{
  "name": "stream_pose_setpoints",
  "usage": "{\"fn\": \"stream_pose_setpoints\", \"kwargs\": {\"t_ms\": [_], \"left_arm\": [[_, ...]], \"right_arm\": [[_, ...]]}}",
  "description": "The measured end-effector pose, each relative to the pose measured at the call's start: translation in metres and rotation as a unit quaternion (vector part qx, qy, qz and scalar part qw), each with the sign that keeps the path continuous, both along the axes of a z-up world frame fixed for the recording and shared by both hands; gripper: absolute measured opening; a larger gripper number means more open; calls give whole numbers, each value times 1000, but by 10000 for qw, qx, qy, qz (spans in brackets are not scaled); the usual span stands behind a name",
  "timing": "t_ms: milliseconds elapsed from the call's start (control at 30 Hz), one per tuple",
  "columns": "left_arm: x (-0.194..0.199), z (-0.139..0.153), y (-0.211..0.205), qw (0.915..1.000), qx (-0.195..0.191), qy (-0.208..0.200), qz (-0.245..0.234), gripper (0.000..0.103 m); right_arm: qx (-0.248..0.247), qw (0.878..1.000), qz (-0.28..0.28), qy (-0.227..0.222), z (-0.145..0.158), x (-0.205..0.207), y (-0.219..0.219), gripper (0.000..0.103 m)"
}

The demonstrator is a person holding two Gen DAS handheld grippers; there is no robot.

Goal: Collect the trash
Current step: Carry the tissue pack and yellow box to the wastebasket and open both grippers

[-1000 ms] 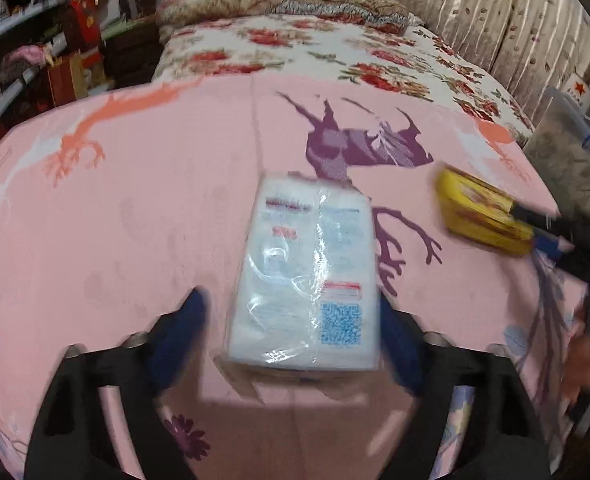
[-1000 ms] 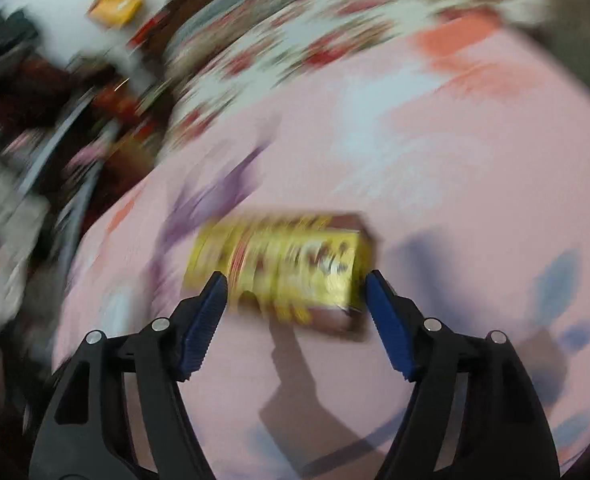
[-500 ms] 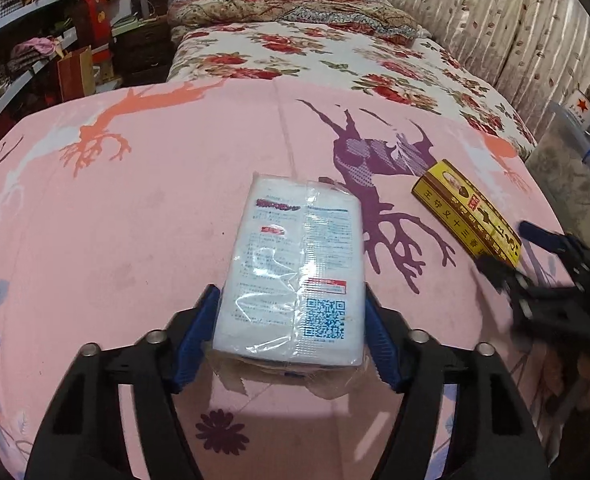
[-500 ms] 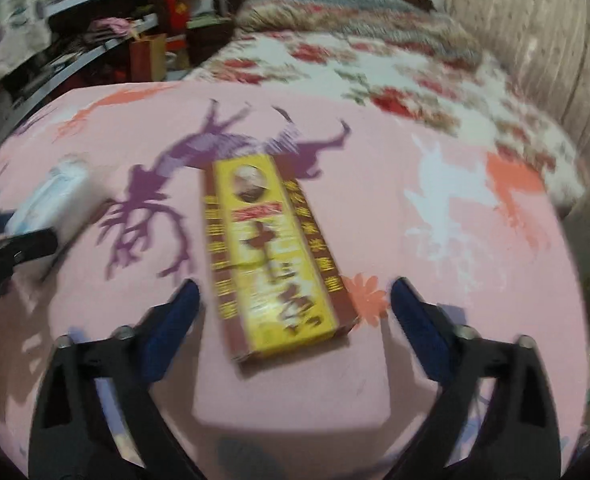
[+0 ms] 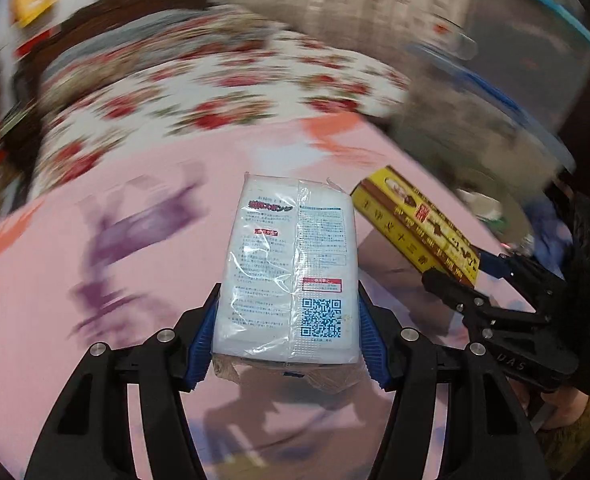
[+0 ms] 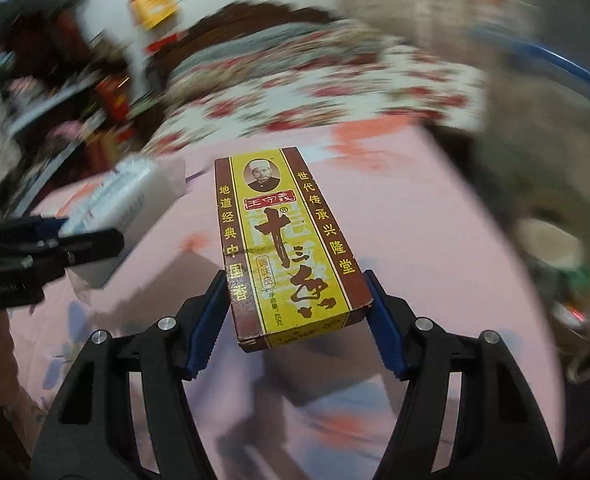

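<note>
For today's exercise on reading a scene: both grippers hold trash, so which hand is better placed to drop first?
Probably right: its yellow box hangs nearer the blurred bin than the white pack.

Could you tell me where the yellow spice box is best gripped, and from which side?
Grip the yellow spice box across its narrow width at the near end, coming lengthwise from that end: its long sides are flat and parallel. The right gripper holds it this way.

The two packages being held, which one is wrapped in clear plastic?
The white rectangular packet in the left gripper: glossy clear film with a blue QR code. The yellow and brown cardboard box in the right gripper has no wrap.
</note>
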State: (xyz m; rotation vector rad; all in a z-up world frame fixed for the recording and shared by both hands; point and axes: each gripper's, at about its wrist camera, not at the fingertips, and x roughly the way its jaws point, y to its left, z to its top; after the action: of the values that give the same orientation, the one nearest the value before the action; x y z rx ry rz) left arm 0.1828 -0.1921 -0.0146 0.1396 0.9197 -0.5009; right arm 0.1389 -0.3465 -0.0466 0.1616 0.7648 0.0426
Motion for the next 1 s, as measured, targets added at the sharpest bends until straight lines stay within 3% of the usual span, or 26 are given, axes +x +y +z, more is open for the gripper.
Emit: {"fn": "stream_pose_setpoints", "kwargs": {"t_ms": [133, 267, 433, 533, 600, 667, 767, 1000], "left_arm": [[-7, 7, -95, 9966, 48, -92, -811, 58], [-15, 12, -189, 9877, 33, -183, -1549, 59], [-9, 2, -287, 9776, 188, -156, -2091, 61], [-1, -10, -332, 9739, 286, 12, -2250, 77], [11, -21, -343, 9780, 445, 88, -2037, 80], [19, -26, -339, 9797, 424, 287, -1939, 79], [22, -23, -309, 9826, 226, 327, -1814, 80], [-6, -7, -227, 9860, -2, 266, -1648, 80]], "right_arm": [[-17, 9946, -1001, -269, 15, -38, -82, 67], [255, 9781, -2042, -315, 16, -66, -169, 67], [731, 9636, -2572, -52, -2, -59, -244, 67], [793, 9597, -2692, 127, -16, -45, -267, 71], [796, 9565, -2796, 257, -25, -47, -280, 81], [892, 9530, -2894, 82, -23, -58, -282, 81], [936, 9508, -2934, -345, -12, -85, -276, 81], [1530, 9474, -2713, -739, 5, -130, -222, 81]]}}
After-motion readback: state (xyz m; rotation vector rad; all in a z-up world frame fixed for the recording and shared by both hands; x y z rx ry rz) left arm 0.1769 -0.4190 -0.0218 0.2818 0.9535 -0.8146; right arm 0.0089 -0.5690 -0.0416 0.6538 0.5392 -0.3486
